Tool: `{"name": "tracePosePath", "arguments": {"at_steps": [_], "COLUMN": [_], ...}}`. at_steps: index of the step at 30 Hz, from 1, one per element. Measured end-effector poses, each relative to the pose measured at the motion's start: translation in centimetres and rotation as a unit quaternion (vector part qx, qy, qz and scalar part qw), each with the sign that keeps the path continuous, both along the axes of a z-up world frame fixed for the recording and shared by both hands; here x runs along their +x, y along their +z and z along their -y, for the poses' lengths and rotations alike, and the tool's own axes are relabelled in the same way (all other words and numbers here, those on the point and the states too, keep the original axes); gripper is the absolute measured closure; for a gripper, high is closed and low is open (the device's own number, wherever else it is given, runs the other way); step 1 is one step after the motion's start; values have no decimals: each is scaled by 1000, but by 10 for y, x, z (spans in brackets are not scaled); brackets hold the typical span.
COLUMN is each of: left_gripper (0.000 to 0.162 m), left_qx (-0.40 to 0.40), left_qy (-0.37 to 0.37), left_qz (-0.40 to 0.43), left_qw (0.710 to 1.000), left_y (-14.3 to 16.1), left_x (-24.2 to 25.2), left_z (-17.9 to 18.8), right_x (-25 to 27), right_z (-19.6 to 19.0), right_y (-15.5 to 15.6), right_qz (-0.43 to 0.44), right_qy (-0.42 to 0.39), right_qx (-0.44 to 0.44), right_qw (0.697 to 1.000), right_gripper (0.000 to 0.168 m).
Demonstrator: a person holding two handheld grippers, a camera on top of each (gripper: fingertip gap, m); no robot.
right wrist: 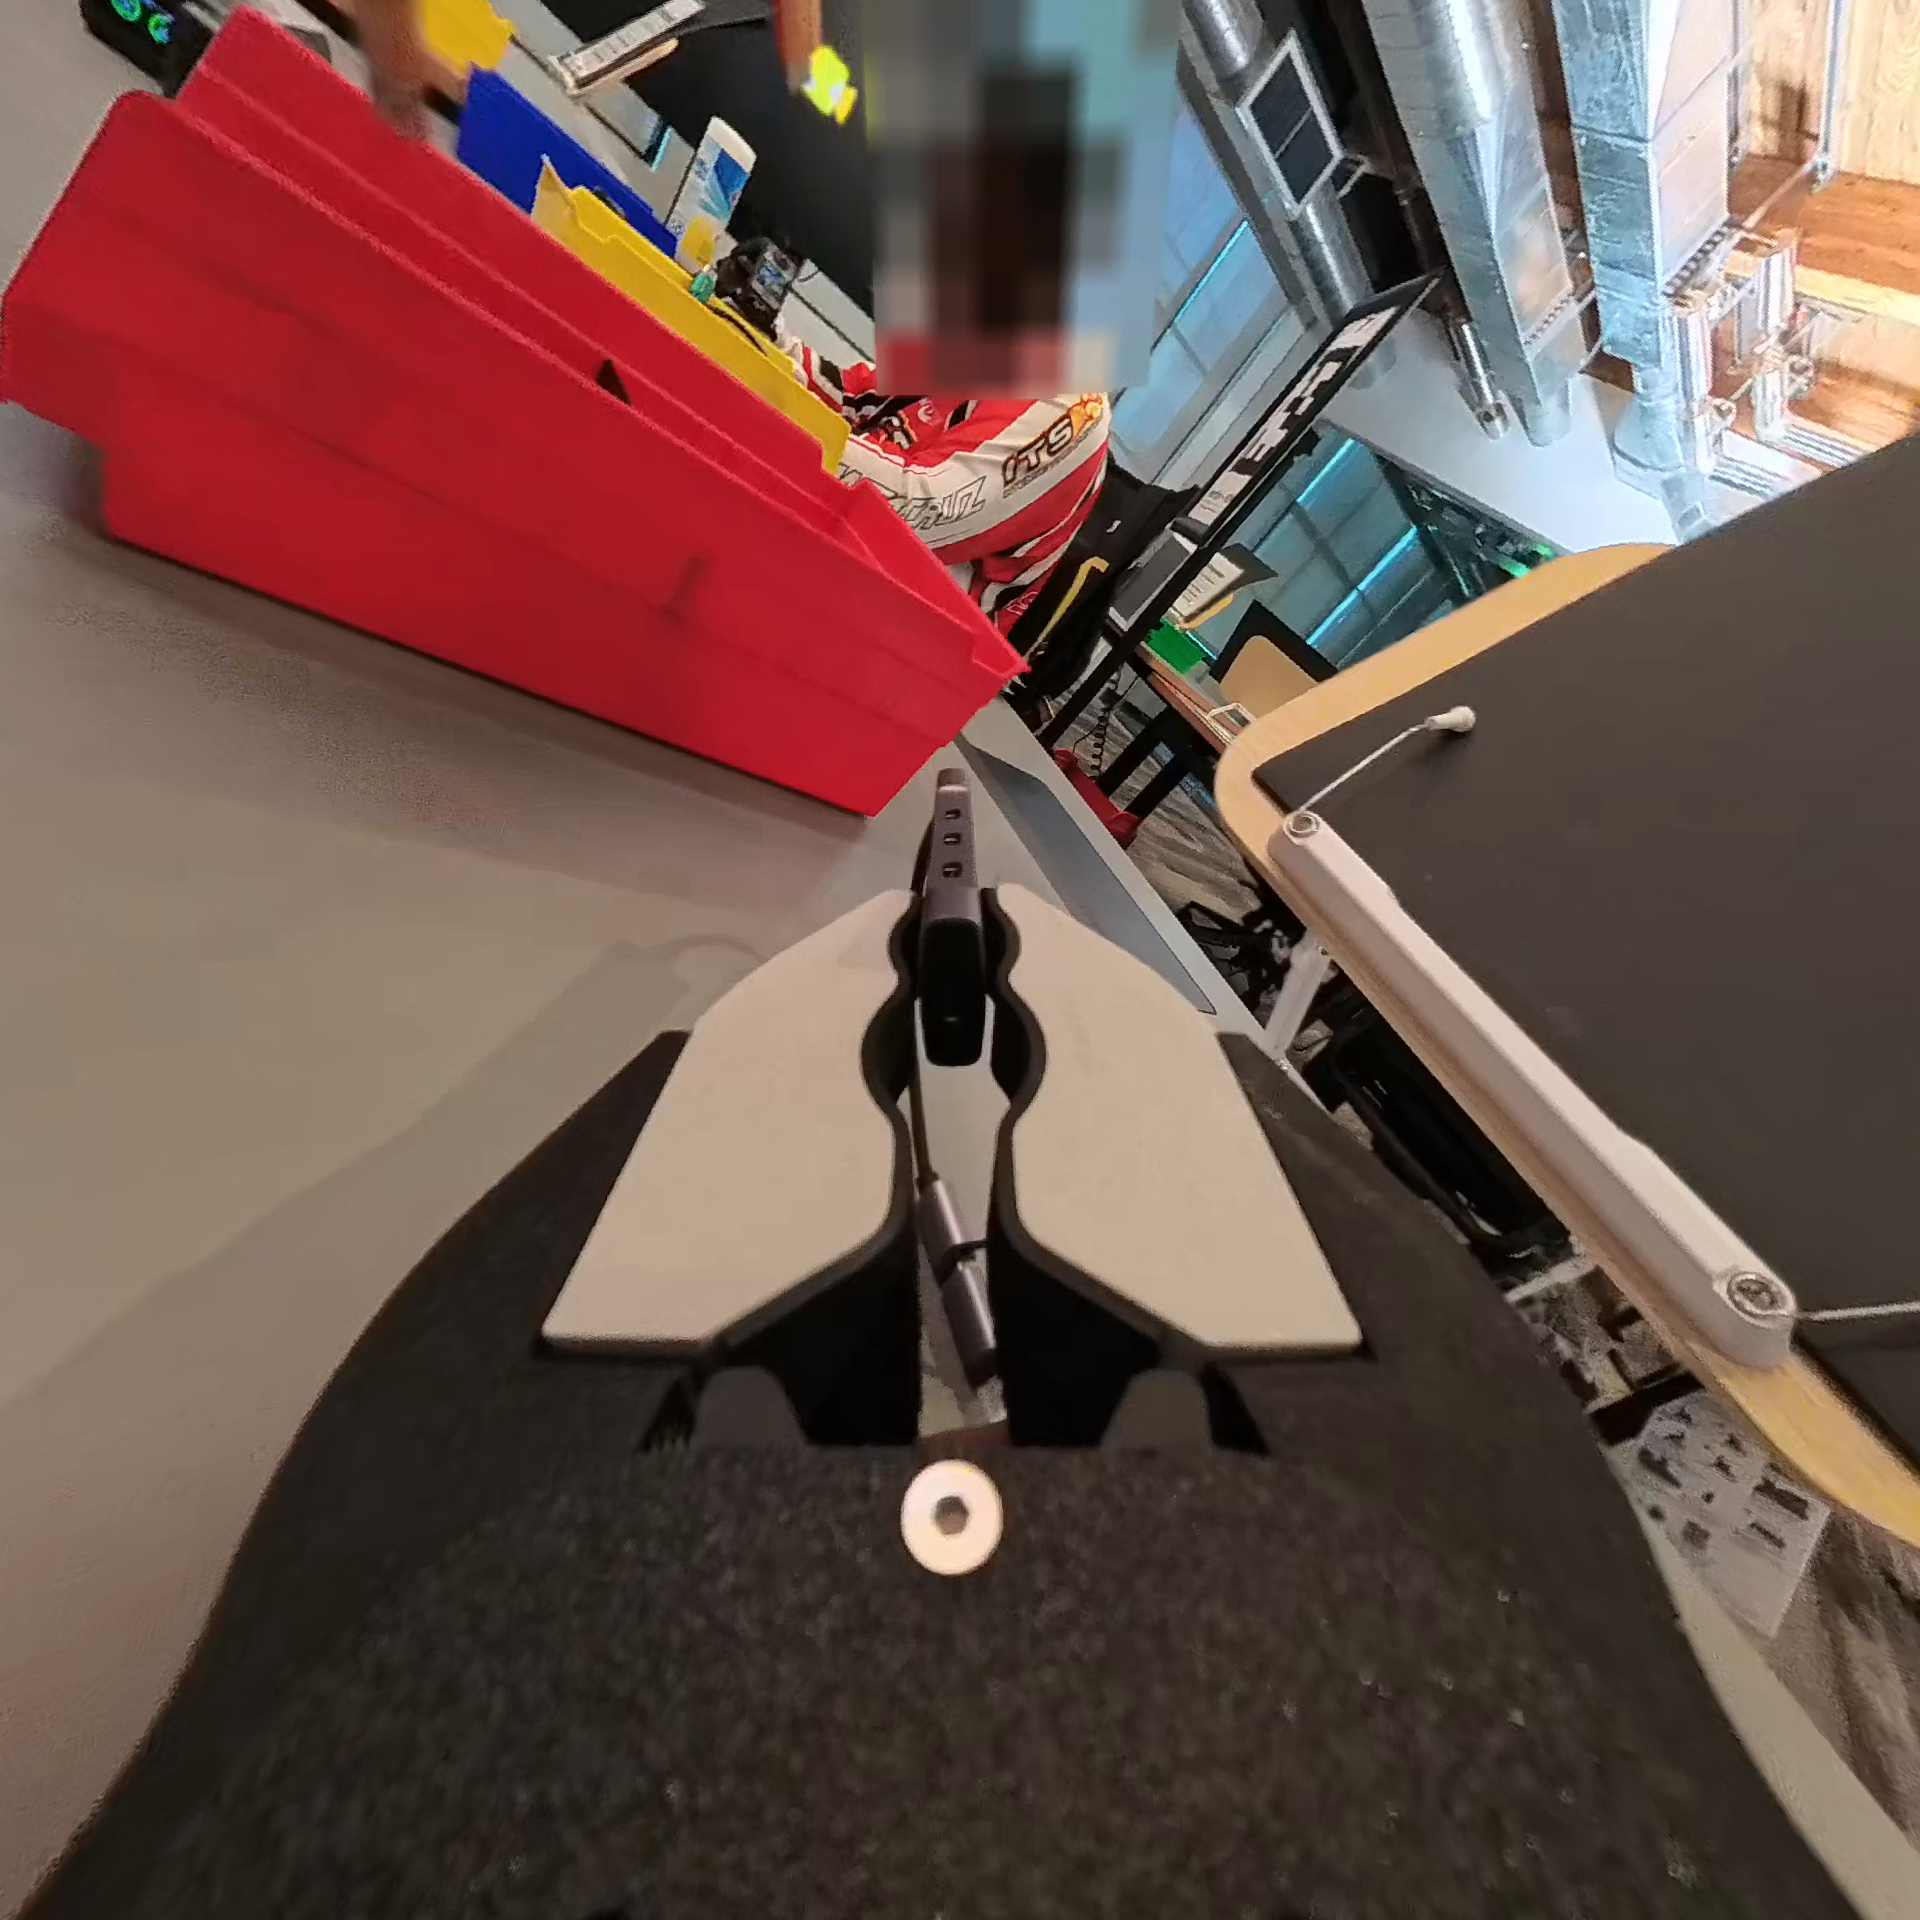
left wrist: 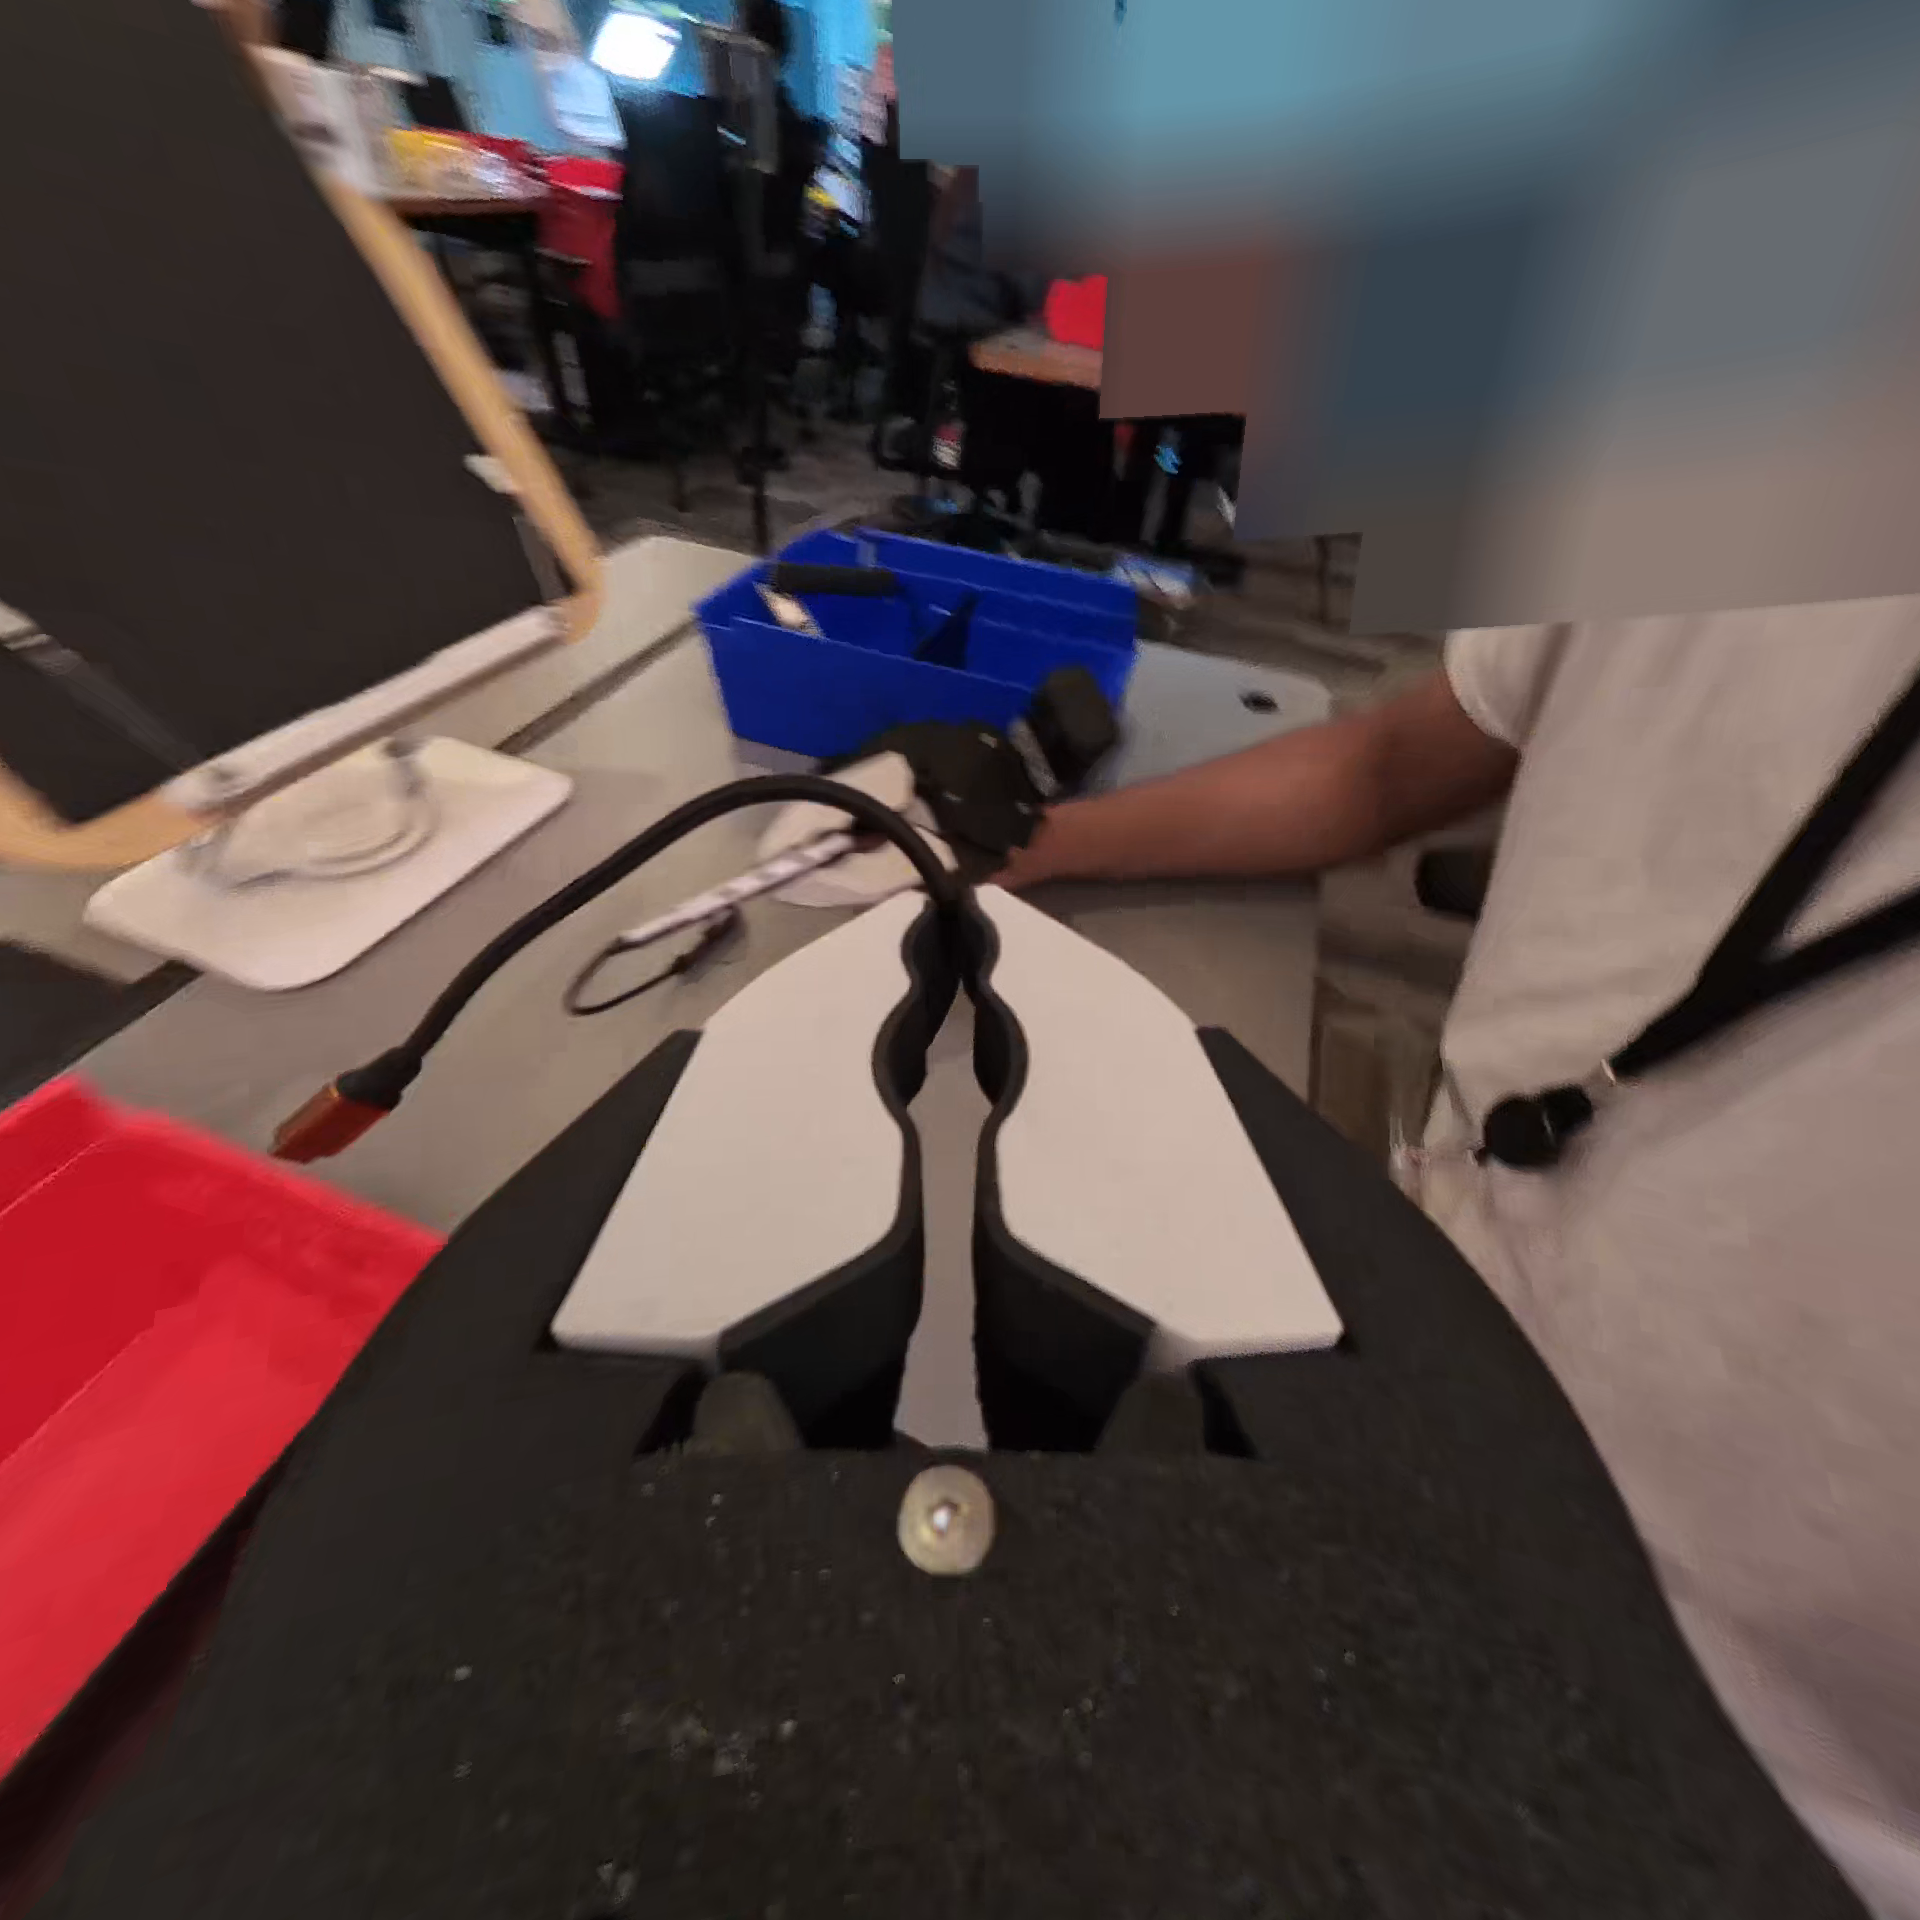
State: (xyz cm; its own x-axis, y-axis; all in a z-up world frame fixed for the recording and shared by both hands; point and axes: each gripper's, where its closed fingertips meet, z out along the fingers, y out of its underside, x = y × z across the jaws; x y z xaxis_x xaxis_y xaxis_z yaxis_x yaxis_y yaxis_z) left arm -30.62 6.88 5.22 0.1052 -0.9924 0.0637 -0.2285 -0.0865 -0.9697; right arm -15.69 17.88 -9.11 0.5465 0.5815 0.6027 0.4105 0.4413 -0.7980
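Left gripper is clamped on a black cable, its orange plug hanging free. Right gripper is closed on a dark adapter above the table. Plug and adapter not joined.

Left gripper: two pale grey fingers edged with wavy black padding, set into a grainy black body. Behind the fingers, dead centre, sits a silver screw. Right gripper shows the same build, grey fingers, black scalloped lining, a silver washer-headed screw behind. To the right of the left fingers, the person wears a white short-sleeved shirt crossed by black straps.
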Motion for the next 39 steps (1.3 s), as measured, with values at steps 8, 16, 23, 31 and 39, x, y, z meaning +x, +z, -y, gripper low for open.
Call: {"name": "tracePosePath", "arguments": {"at_steps": [8, 16, 23, 31, 39], "left_gripper": [159, 159, 145, 133, 142], "left_qx": [45, 59, -19, -256, -261], "left_qy": [-157, -158, 3, 307, 439], "left_qz": [-269, -365, -333, -94, -167], "left_qw": [949, 915, 943, 912, 844], "left_y": [-171, -229, -220, -196, -240], "left_x": [77, 68, 31, 95, 94], "left_z": [99, 127, 108, 52, 29], "right_x": [13, 8, 5, 5, 5], "right_z": [-9, -7, -6, -6, -6], "right_y": [9, 3, 2, 1, 2], "right_qz": [-57, -37, -30, -28, -34], "right_qy": [-10, -2, 1, -1, 5], "right_qx": [-31, -30, -28, -28, -34], "right_qw": [998, 999, 999, 999, 999], "right_gripper": [159, 159, 159, 159, 159]}}
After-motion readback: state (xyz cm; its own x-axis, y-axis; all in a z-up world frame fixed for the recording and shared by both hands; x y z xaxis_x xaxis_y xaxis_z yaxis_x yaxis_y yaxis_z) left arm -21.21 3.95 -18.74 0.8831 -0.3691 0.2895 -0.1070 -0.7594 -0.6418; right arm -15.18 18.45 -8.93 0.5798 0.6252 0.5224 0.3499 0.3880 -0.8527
